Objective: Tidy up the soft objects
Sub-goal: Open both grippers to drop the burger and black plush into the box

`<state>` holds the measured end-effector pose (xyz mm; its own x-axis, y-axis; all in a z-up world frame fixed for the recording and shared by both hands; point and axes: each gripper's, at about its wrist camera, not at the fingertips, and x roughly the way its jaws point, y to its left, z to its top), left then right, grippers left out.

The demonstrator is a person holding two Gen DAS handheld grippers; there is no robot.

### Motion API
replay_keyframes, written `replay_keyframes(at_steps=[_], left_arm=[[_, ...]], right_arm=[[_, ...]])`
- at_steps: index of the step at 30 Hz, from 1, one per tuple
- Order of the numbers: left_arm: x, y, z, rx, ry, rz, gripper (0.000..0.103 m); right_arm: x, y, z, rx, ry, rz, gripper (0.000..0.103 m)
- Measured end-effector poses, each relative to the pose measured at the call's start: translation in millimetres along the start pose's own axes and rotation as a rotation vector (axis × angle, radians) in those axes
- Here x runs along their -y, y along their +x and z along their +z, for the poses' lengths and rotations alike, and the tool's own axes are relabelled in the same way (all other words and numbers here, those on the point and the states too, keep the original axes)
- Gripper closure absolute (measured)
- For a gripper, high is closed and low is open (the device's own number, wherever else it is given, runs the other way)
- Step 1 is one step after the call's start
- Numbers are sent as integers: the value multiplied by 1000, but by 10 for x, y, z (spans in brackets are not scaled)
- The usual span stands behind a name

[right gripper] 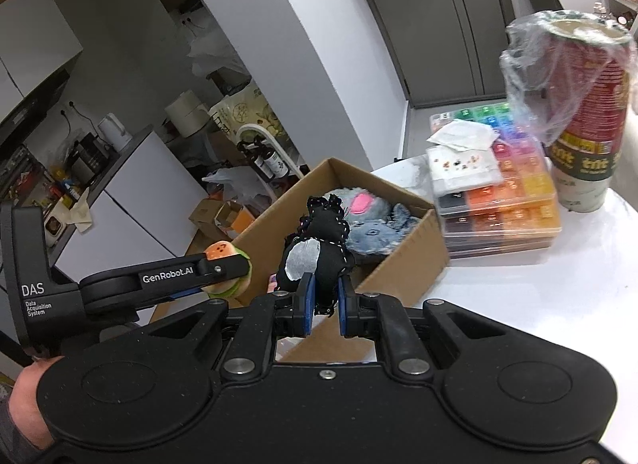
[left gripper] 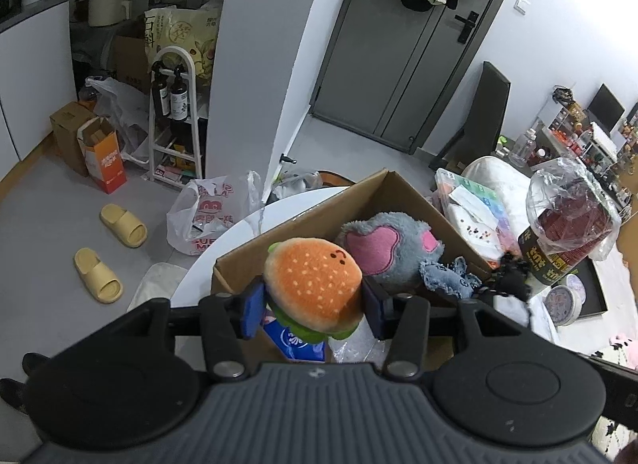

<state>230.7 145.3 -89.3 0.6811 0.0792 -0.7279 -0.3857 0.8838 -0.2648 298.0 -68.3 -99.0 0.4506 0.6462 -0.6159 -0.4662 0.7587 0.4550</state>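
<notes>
The left gripper (left gripper: 315,306) holds a burger plush (left gripper: 313,284) between its blue pads (left gripper: 251,310); the pads press on both flanks of the toy. The plush sits at the near rim of the cardboard box (left gripper: 402,188), at the box's left near corner, partly over the opening. Below it, a blue tissue pack (left gripper: 293,342) and crinkled clear plastic lie just outside the near wall.

The right gripper (right gripper: 323,304) is clamped narrow on a black stitched plush (right gripper: 319,248) with a white patch. The toy stands upright out of the pads, in front of the near wall of the box.

Inside the box, a grey plush with pink ears (left gripper: 388,244) and a blue denim plush (left gripper: 448,276) occupy the right half, touching each other. The left half of the box floor shows bare cardboard. All four walls stand upright; the flaps are not raised above the rim.

The box rests on a white round table (left gripper: 239,232), near its left edge. To the right of the box, just beside its right wall, lies a stack of clear bead organisers (right gripper: 506,200) with coloured compartments, and beyond it a stack of red paper cups (right gripper: 586,105) in a plastic sleeve. Bare table surface lies to the right of the right gripper.

In the right wrist view, the left gripper enters from the left, its fingers near the box's left corner, apart from the black plush.
</notes>
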Motion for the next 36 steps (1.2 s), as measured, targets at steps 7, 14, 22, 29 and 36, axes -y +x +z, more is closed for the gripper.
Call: replay_keyframes(at_steps=[7,14,22,29,36], left_arm=[[-107,-47,28,20,-30,-6,37],[-177,-138,64,42,-45,11,37],[-228,-168,36,20,-33,44,31],[-204,-219,2,-3,-1,46,18],[-102,-349,-18,-26,35,61,10]], right_arm=[[-133,170,29,-28,-11,21,91],[-239,280,69,-45,-24,30,90],[-259,308,49,-60,-25,-11,51],[-222,141,28,-45,-11,-29,38],[-159,-54,61,-23,-10,-64,19]])
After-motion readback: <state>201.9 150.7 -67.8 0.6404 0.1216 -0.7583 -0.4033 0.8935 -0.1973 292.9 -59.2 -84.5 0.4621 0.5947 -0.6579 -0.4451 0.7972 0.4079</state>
